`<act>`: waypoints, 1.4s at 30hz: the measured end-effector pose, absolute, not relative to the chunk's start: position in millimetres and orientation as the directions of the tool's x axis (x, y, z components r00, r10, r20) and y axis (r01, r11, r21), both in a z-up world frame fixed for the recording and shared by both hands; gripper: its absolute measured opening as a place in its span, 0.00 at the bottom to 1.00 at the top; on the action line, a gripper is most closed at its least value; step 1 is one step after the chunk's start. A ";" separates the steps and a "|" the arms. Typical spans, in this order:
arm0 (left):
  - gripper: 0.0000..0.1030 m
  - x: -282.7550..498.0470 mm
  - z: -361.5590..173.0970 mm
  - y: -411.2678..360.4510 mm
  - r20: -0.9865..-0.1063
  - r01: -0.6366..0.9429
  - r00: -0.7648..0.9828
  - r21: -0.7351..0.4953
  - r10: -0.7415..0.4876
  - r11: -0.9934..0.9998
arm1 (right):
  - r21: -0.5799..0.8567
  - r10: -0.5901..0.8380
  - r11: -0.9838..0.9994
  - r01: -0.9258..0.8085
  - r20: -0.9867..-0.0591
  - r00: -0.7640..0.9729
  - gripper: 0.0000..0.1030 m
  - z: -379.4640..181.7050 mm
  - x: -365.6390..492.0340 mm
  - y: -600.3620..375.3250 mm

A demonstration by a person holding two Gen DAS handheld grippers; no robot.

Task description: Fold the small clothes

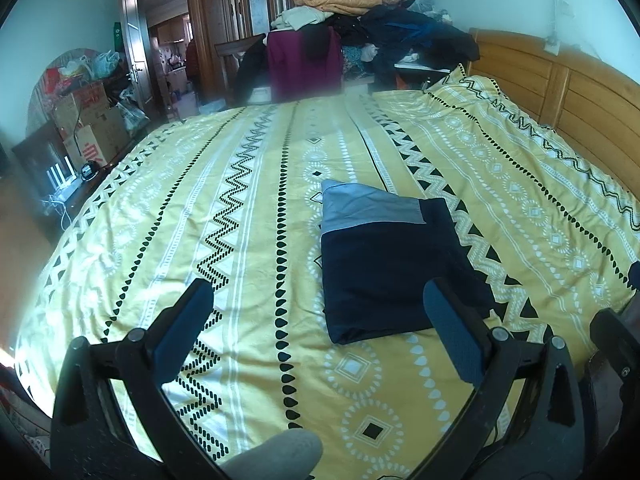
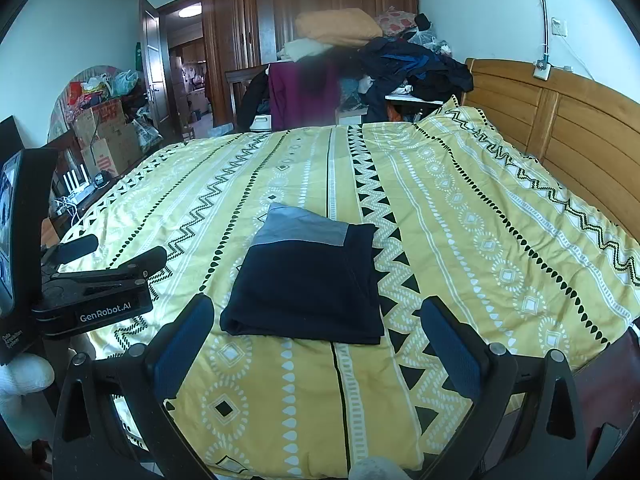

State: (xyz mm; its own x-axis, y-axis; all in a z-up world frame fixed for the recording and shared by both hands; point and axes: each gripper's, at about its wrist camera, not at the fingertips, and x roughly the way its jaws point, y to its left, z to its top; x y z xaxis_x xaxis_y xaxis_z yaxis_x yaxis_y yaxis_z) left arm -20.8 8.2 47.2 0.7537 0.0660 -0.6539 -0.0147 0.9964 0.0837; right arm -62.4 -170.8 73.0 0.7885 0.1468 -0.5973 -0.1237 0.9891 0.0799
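From the left wrist view, the left gripper (image 1: 318, 300) is seen spread wide, its blue-padded fingers (image 1: 184, 328) well apart and nothing held between them. It is held above a bed covered by a yellow patterned duvet (image 1: 248, 240). A folded navy garment (image 1: 396, 268) with a grey panel at its far end lies flat on the duvet — ahead of the gripper and toward its right finger, whose tip overlaps the garment's near right corner in the picture; whether the two touch cannot be told. A light gloved fingertip (image 1: 280, 456) is visible at the bottom edge. At the far side of the bed a pile of clothes (image 1: 360, 20) is stacked in front of a wooden wardrobe (image 1: 240, 0), and a wooden headboard (image 1: 560, 92) runs along the right.

From the right wrist view, the right gripper (image 2: 316, 320) is likewise wide open and empty. The folded navy garment (image 2: 308, 284) is seen lying centred just beyond the fingertips, between them in the picture, its grey panel turned away from the camera. The left gripper (image 2: 120, 258) appears at the left, above the duvet (image 2: 460, 220) — apart from the garment. Cardboard boxes (image 2: 104, 136) are stacked by the open door (image 2: 154, 72) at the far left.
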 end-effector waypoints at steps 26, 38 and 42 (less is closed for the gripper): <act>1.00 -19.6 46.8 14.9 -0.649 -0.019 0.757 0.091 0.074 0.996 | 0.065 0.150 0.988 -0.140 -0.613 0.776 1.00 71.2 -47.9 -165.3; 1.00 -17.9 45.6 17.8 -0.653 -0.011 0.754 0.090 0.068 0.996 | 0.069 0.154 0.987 -0.142 -0.622 0.768 1.00 68.0 -42.5 -167.9; 1.00 -18.2 45.3 14.1 -0.655 -0.011 0.753 0.090 0.068 0.996 | 0.076 0.158 0.987 -0.141 -0.627 0.763 1.00 66.5 -40.9 -170.2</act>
